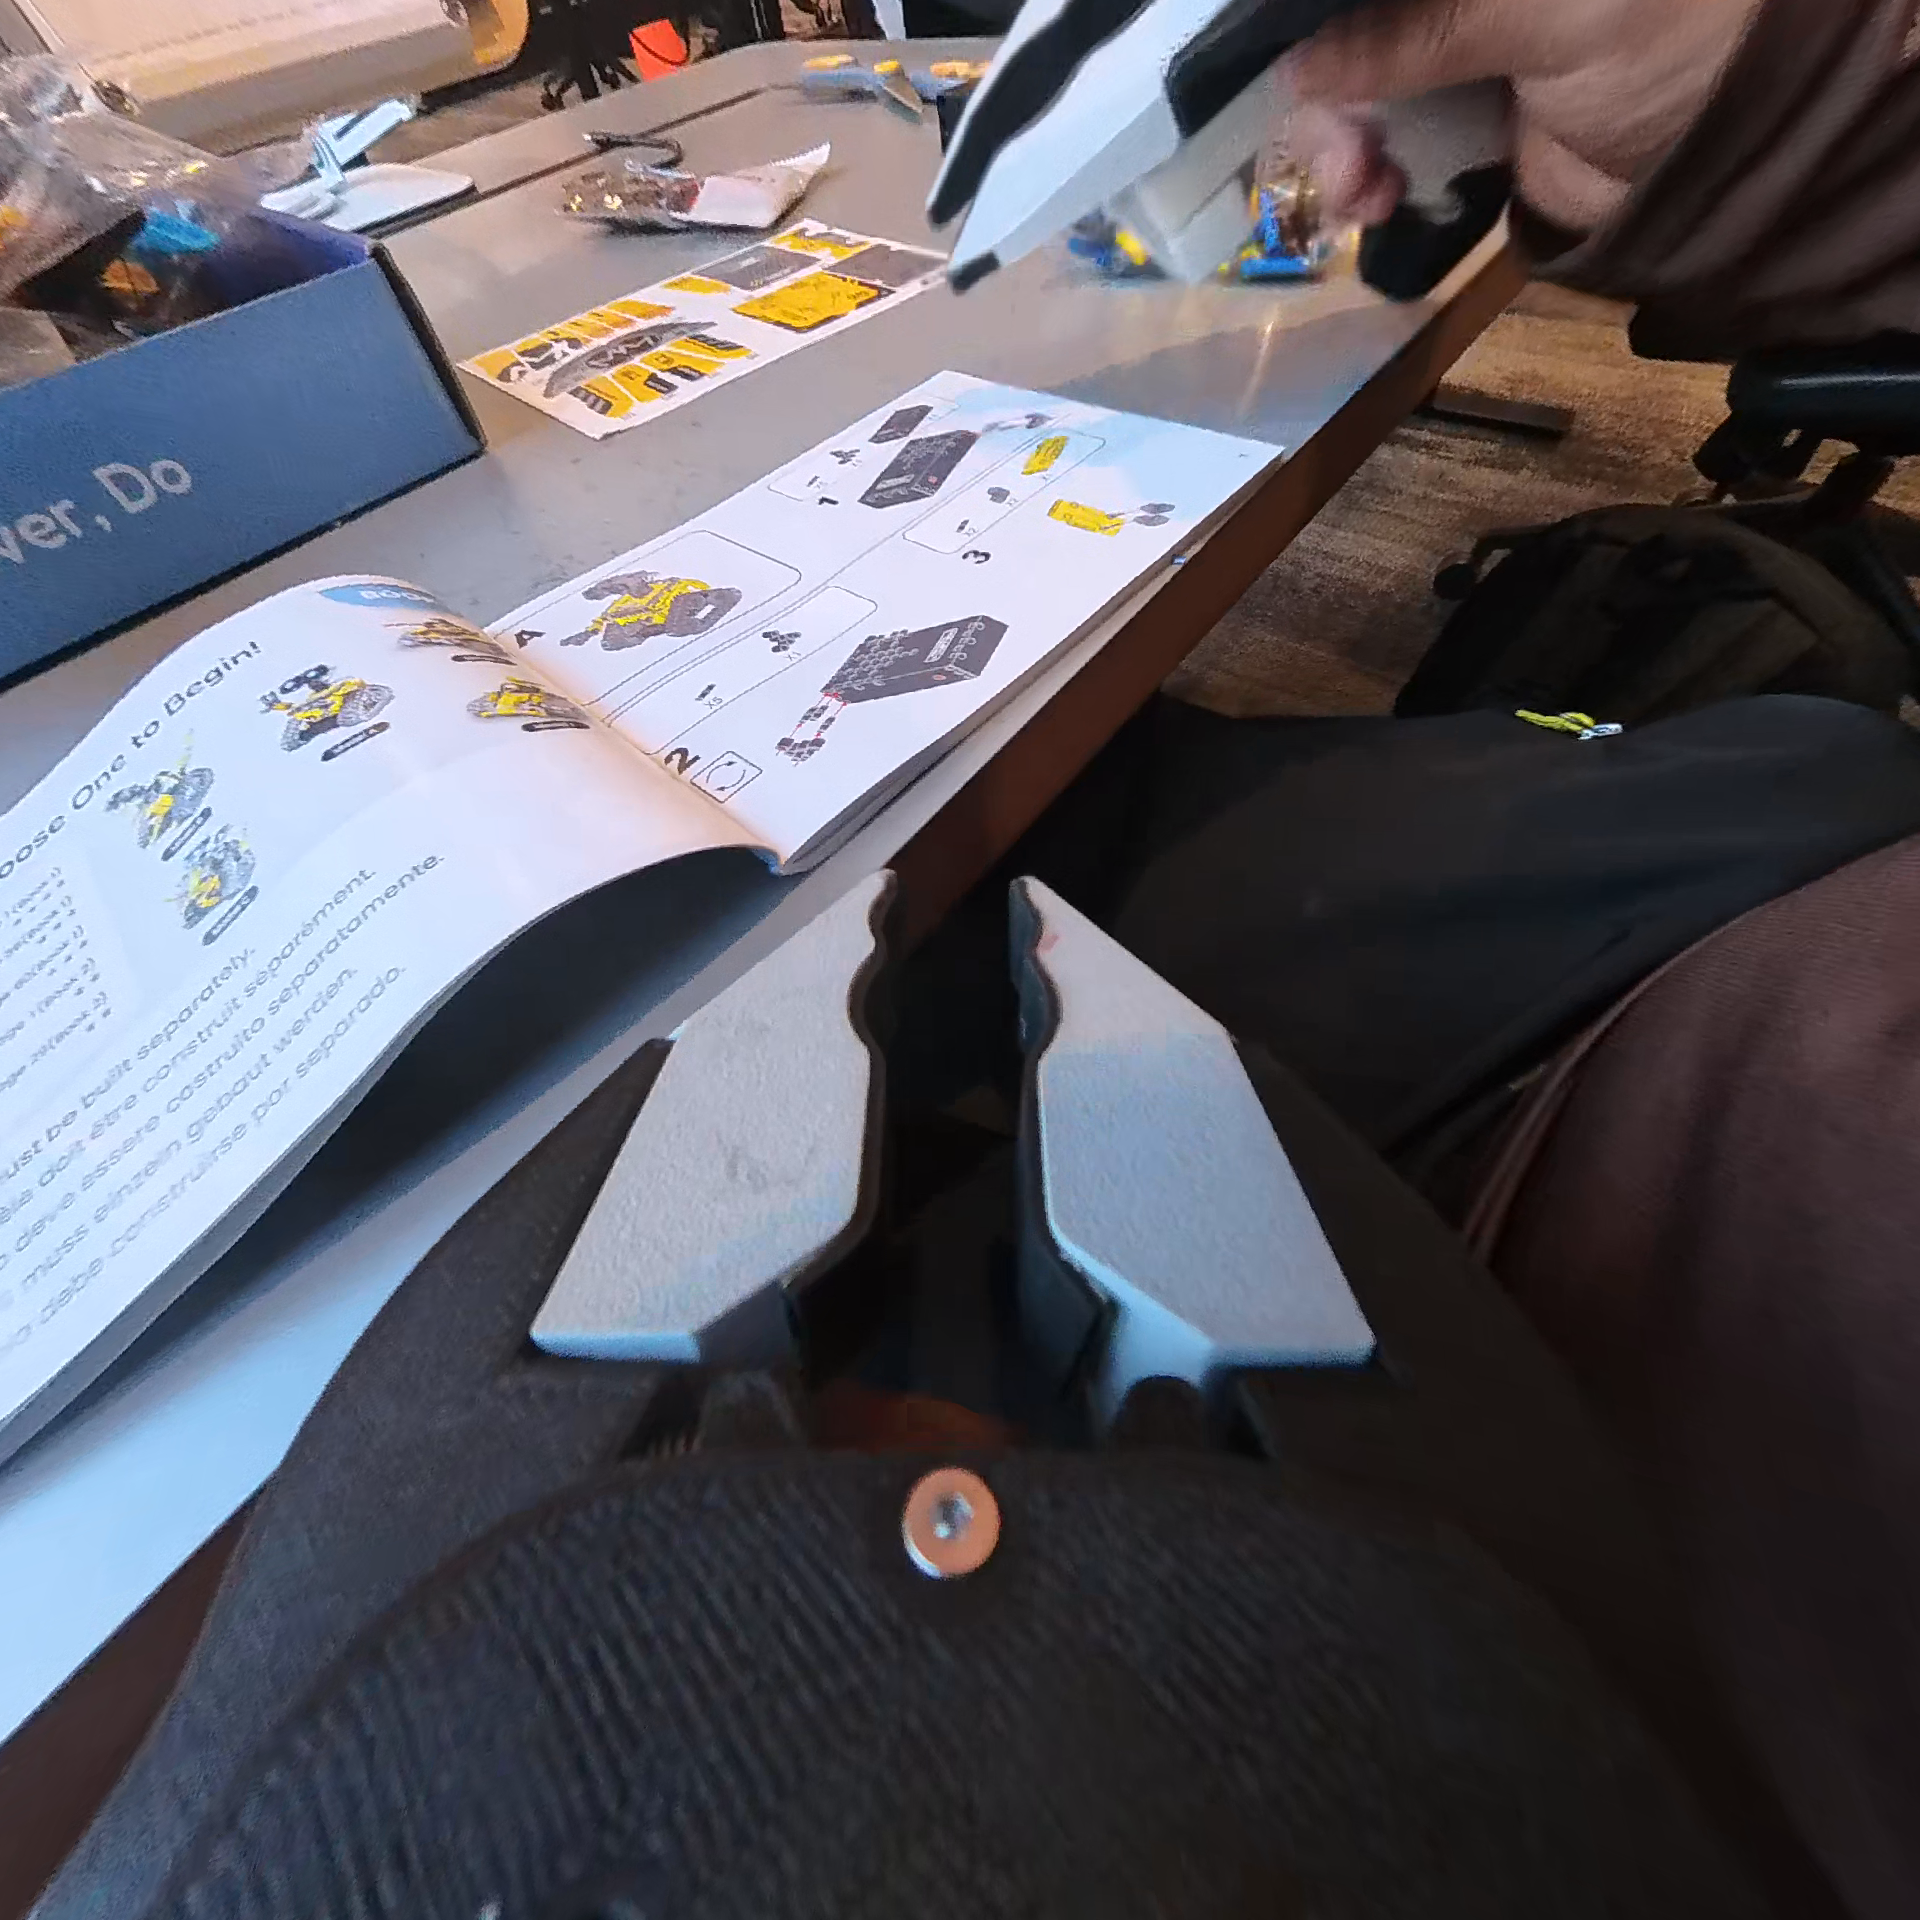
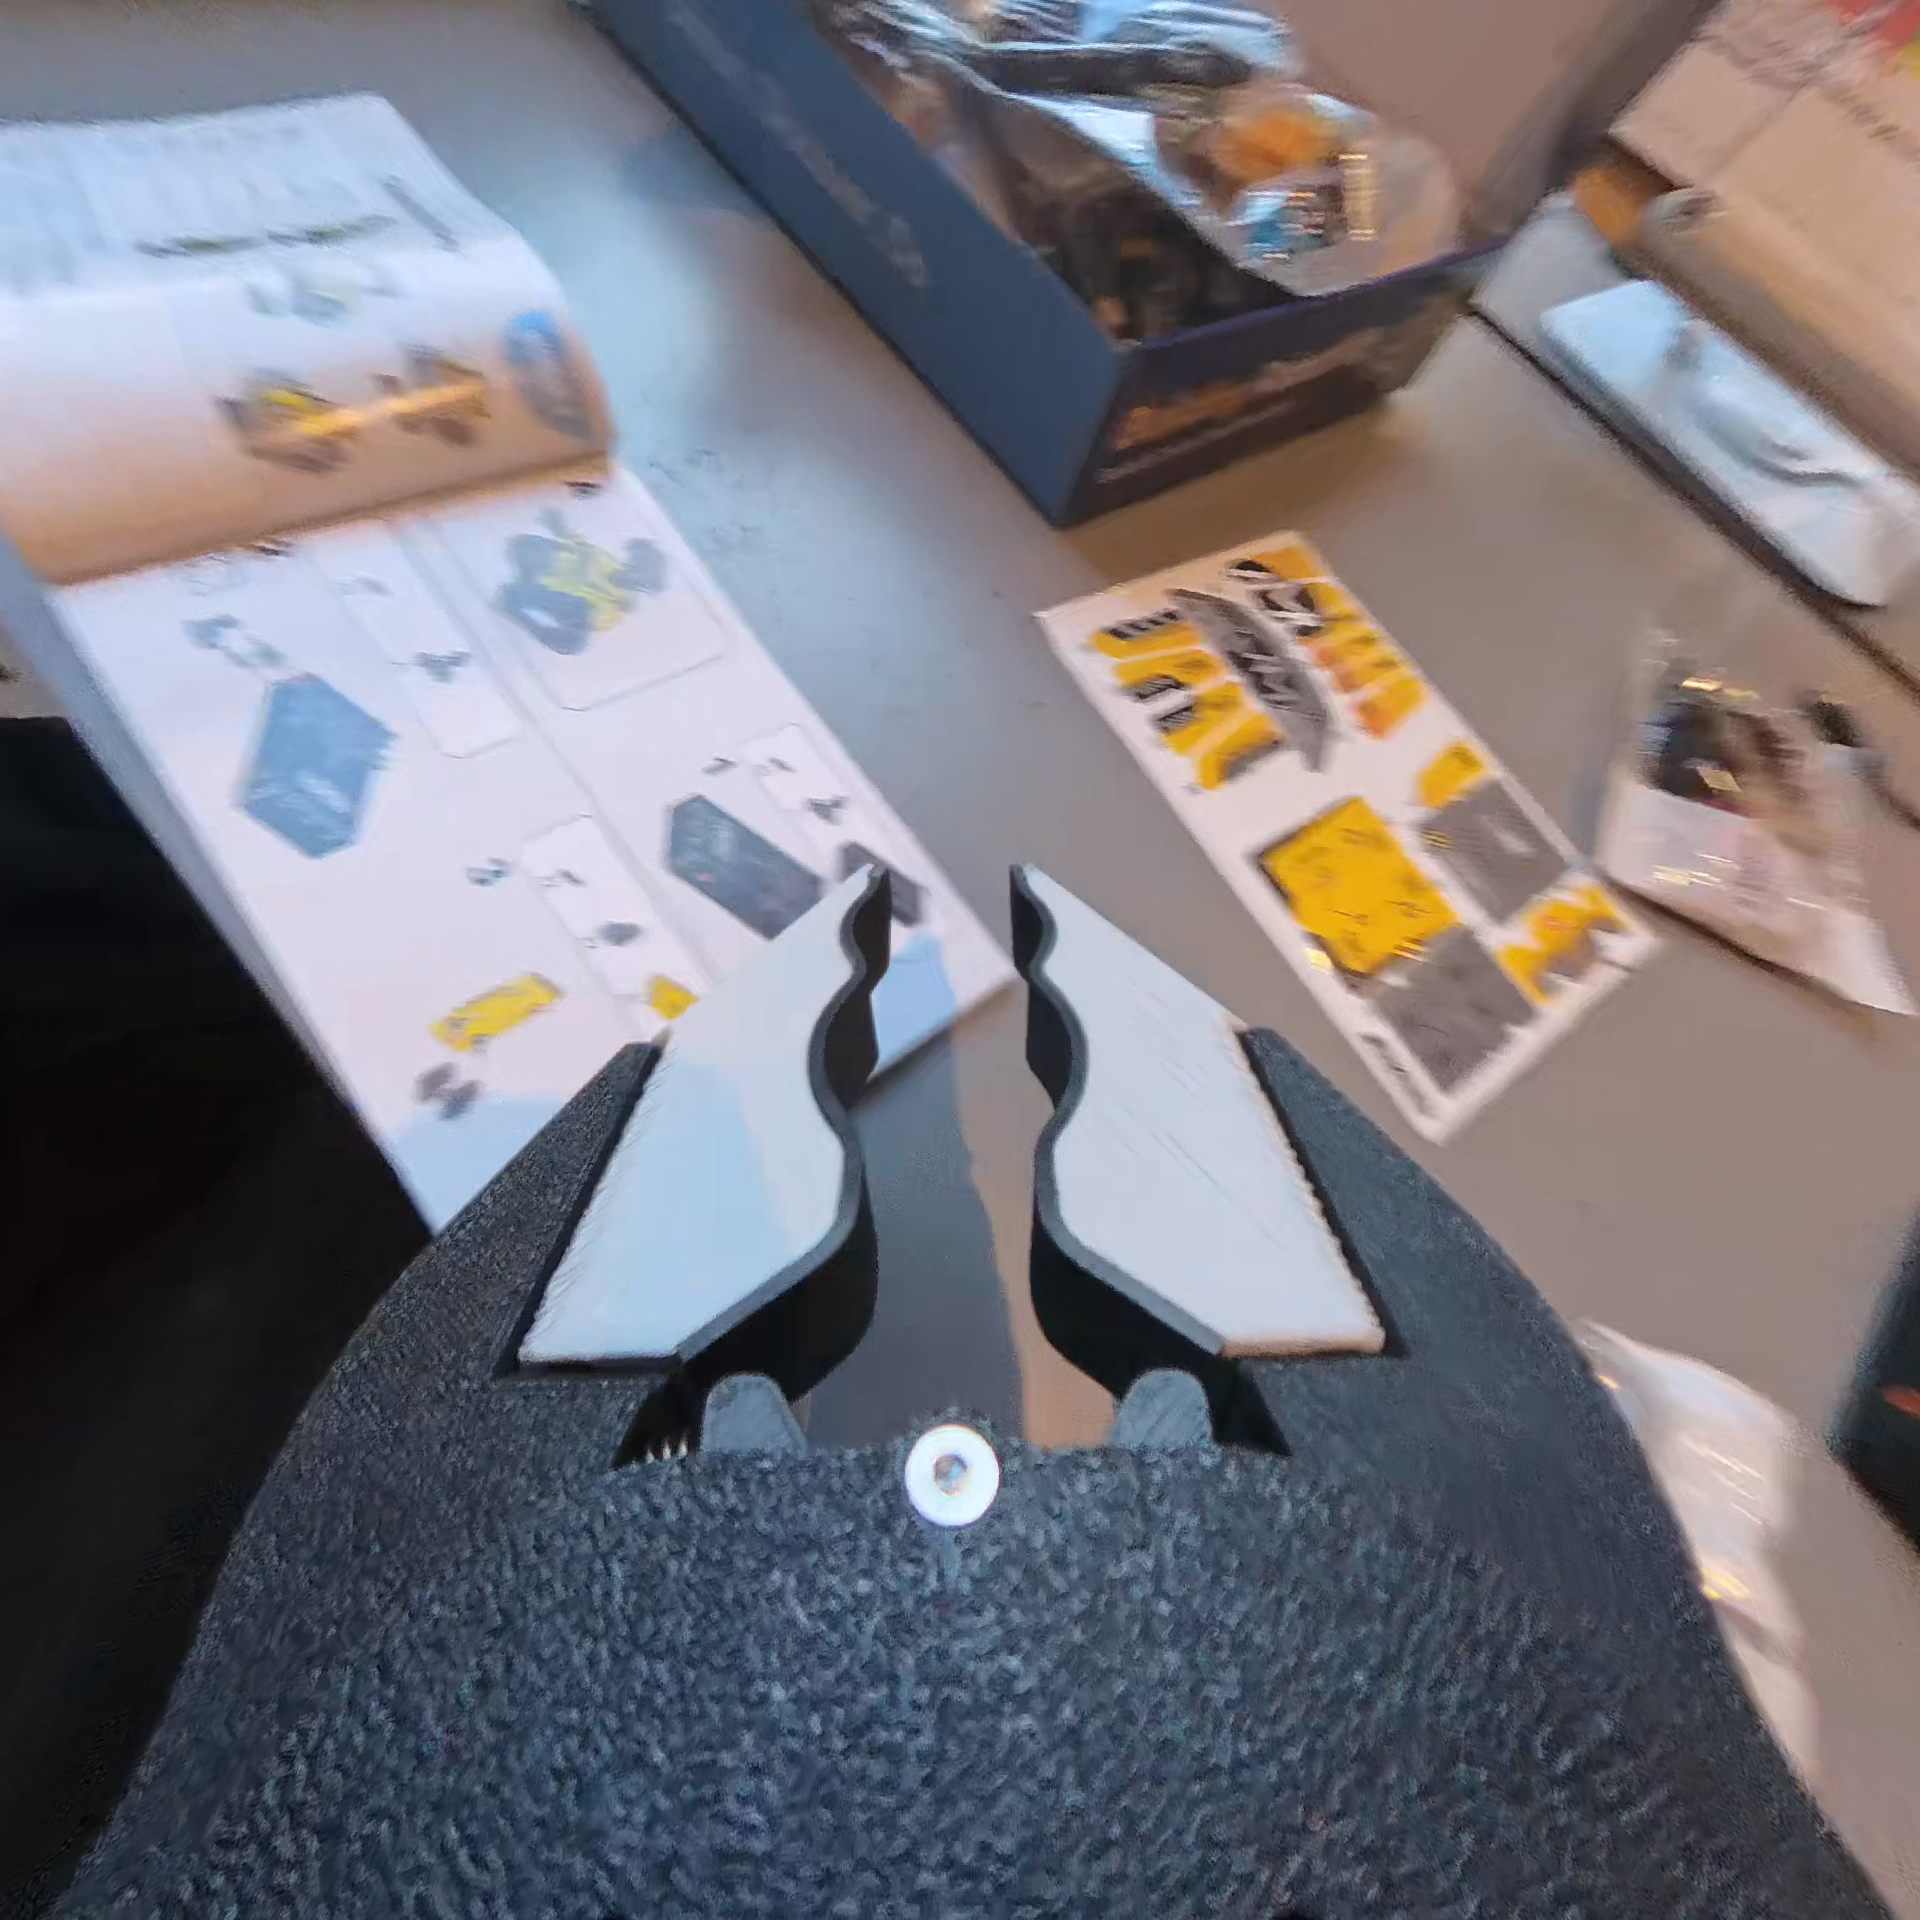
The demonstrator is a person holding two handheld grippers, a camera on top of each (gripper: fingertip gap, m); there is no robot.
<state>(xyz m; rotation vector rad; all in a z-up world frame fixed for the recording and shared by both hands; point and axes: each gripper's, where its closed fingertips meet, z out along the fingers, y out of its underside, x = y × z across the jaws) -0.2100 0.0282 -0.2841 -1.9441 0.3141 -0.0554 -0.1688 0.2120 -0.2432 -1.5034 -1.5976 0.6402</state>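
My left gripper (image 1: 951, 894) is open and empty, low at the near edge of the grey table (image 1: 582, 499), just off the corner of an open instruction booklet (image 1: 436, 790). My right gripper (image 2: 948, 883) is open and empty, held above the table over the far corner of the same booklet (image 2: 447, 790). It also shows in the left wrist view (image 1: 1049, 177), held by a hand above the table's far right. A yellow and grey sticker sheet (image 2: 1351, 831) lies to the right of the booklet; it also shows in the left wrist view (image 1: 707, 322).
A dark blue box (image 1: 229, 436) holding bags of parts stands at the left, and shows in the right wrist view (image 2: 1039, 312). A clear bag of small parts (image 2: 1745, 821) lies right of the sticker sheet. Blue and yellow pieces (image 1: 1247, 249) lie under the right gripper. A person's legs (image 1: 1507, 883) are beside the table edge. Spacing between my two grippers at the tips: around 20 cm.
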